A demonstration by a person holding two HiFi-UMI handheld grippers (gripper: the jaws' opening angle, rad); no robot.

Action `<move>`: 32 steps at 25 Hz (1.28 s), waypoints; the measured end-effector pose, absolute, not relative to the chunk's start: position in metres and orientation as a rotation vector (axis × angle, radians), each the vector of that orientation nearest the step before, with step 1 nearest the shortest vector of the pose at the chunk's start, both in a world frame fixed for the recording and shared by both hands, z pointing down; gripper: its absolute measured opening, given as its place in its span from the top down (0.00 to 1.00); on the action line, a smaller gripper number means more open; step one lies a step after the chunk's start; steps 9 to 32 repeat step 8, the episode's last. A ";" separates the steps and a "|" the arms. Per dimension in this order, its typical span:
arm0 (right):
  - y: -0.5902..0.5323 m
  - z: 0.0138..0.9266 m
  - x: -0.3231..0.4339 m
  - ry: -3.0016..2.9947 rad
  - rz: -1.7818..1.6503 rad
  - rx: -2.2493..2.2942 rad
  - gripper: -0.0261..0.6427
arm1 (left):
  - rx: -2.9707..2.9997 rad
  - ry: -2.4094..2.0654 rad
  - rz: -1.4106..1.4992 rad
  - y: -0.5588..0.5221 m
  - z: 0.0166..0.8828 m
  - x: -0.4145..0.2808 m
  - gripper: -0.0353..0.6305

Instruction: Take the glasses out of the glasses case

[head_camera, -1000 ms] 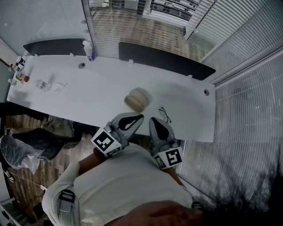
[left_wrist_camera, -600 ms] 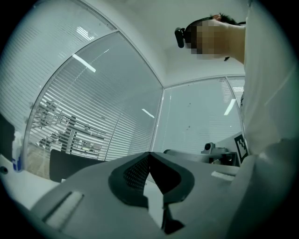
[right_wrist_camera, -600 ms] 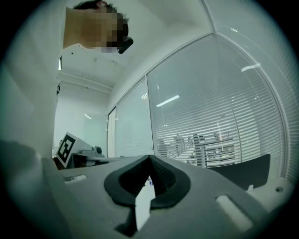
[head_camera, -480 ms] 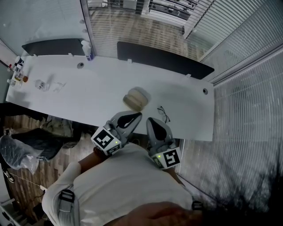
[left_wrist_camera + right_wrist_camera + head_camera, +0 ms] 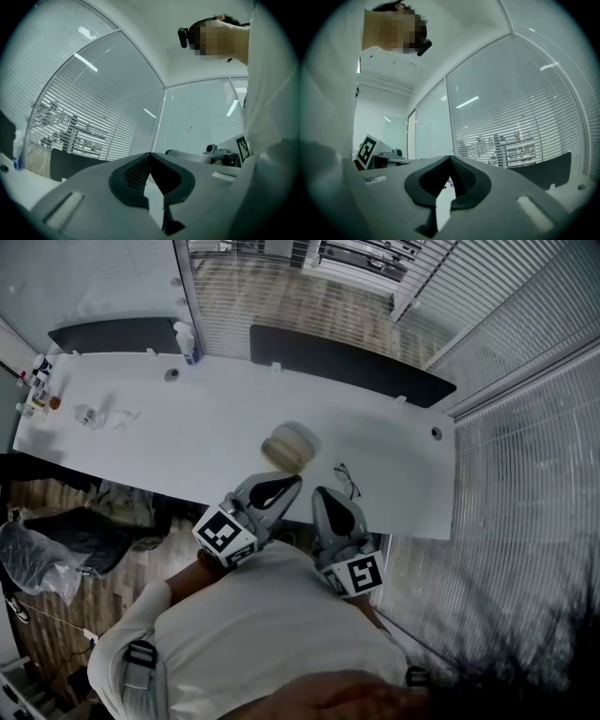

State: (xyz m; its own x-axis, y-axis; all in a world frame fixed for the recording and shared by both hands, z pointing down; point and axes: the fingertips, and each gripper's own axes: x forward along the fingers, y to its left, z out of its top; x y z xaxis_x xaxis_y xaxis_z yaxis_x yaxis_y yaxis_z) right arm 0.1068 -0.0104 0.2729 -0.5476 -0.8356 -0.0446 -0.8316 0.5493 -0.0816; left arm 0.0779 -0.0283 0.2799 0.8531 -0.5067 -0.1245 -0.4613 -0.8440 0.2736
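Observation:
A beige glasses case [image 5: 289, 447] lies on the white table [image 5: 216, 427], near its front edge. A pair of thin-framed glasses [image 5: 347, 481] lies on the table to the right of the case, apart from it. Both grippers are held close to the person's body, short of the table's front edge. My left gripper [image 5: 292, 484] is shut and empty, its tips just below the case. My right gripper [image 5: 322, 495] is shut and empty, left of the glasses. In the left gripper view the jaws [image 5: 150, 157] meet, and in the right gripper view [image 5: 450, 159] too.
A spray bottle [image 5: 187, 343] stands at the table's far edge. Small bottles [image 5: 36, 390] and bits sit at the left end. Two dark chair backs [image 5: 347, 367] stand behind the table, before glass walls with blinds. Bags [image 5: 66, 545] lie on the floor at left.

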 end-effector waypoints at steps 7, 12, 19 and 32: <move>-0.011 0.271 0.108 2.690 -0.081 -1.463 0.96 | 2.771 -0.743 -0.286 -0.029 0.277 0.078 0.94; -0.012 0.271 0.108 2.691 -0.079 -1.463 0.96 | 2.768 -0.742 -0.287 -0.029 0.277 0.078 0.94; -0.012 0.271 0.108 2.691 -0.079 -1.463 0.96 | 2.768 -0.742 -0.287 -0.029 0.277 0.078 0.94; -0.012 0.271 0.108 2.691 -0.079 -1.463 0.96 | 2.768 -0.742 -0.287 -0.029 0.277 0.078 0.94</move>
